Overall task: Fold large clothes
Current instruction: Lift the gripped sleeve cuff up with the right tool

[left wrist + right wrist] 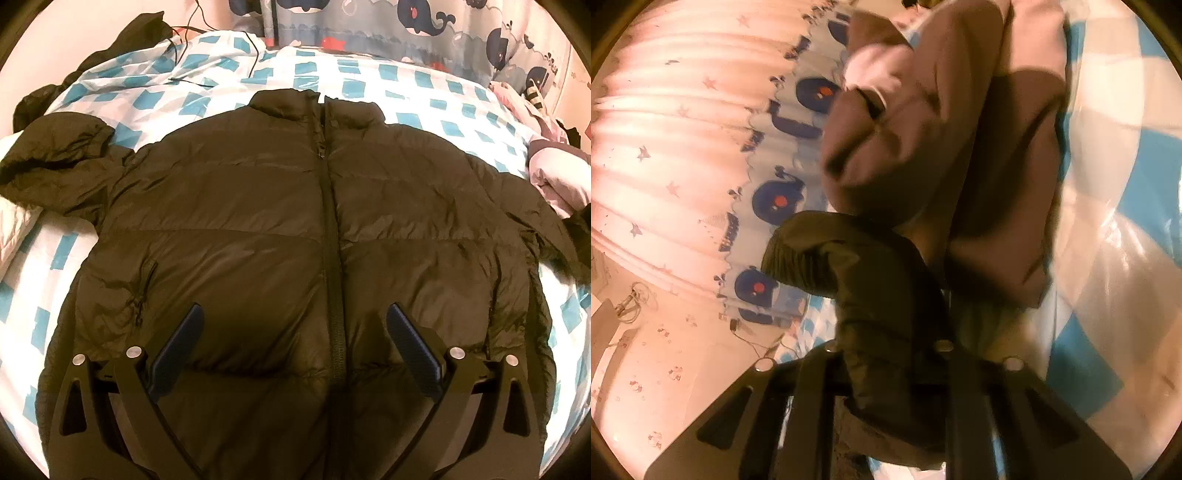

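A dark olive puffer jacket [258, 206] lies front up and spread flat on the bed, its zipper [328, 221] closed down the middle. One sleeve [55, 162] is bunched at the left. My left gripper [294, 308] hovers open over the lower front, blue pads wide apart with nothing between them. In the right wrist view the jacket's other sleeve [849, 266], cuff end up, runs between the fingers of my right gripper [886, 354], which is shut on it. The fabric hides the fingertips.
A blue-and-white checked cover [424, 92] spreads under the jacket. A crumpled pink and mauve garment [554, 170] lies at the bed's right edge, close behind the held sleeve [942, 129]. A whale-print curtain [406, 22] hangs behind. A black cable [192, 48] and another dark garment [122, 40] lie at the far left.
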Demonstrator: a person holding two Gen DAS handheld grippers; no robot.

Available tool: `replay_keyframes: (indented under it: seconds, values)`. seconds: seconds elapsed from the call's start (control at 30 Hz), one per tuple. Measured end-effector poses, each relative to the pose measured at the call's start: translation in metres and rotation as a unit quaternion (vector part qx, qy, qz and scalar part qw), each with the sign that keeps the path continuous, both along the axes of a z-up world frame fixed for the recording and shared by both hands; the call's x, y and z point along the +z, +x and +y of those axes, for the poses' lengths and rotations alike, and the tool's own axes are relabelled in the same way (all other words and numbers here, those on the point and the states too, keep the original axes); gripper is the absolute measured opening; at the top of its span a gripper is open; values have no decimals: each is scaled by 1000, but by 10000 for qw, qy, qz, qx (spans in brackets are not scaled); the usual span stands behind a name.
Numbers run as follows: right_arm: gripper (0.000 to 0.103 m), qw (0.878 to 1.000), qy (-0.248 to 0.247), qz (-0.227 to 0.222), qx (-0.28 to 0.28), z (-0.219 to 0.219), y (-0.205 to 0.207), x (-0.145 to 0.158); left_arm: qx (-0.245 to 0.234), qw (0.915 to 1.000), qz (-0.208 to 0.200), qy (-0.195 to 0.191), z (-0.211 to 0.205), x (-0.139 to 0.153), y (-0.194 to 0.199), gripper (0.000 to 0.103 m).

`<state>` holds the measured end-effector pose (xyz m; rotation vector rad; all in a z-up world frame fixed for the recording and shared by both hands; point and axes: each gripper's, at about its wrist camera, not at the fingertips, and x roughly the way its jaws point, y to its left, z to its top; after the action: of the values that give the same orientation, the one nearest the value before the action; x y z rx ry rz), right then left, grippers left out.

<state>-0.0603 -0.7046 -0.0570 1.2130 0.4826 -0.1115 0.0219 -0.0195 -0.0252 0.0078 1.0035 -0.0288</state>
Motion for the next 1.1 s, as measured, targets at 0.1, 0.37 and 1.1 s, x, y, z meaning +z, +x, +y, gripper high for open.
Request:
replay_keyframes:
  seconds: [0.1, 0.37, 1.1]
  values:
    - [61, 9982, -344, 435, -247, 1, 2, 1, 21, 10000, -5, -20, 2, 0, 0, 95]
    - [13, 9958, -808, 421, 47, 13, 14, 17, 31, 10000, 8, -27, 3, 0, -1, 95]
    - [11, 9562, -213, -2252, 1858, 259, 118, 192, 315, 9985, -432, -136, 91, 44, -37, 95]
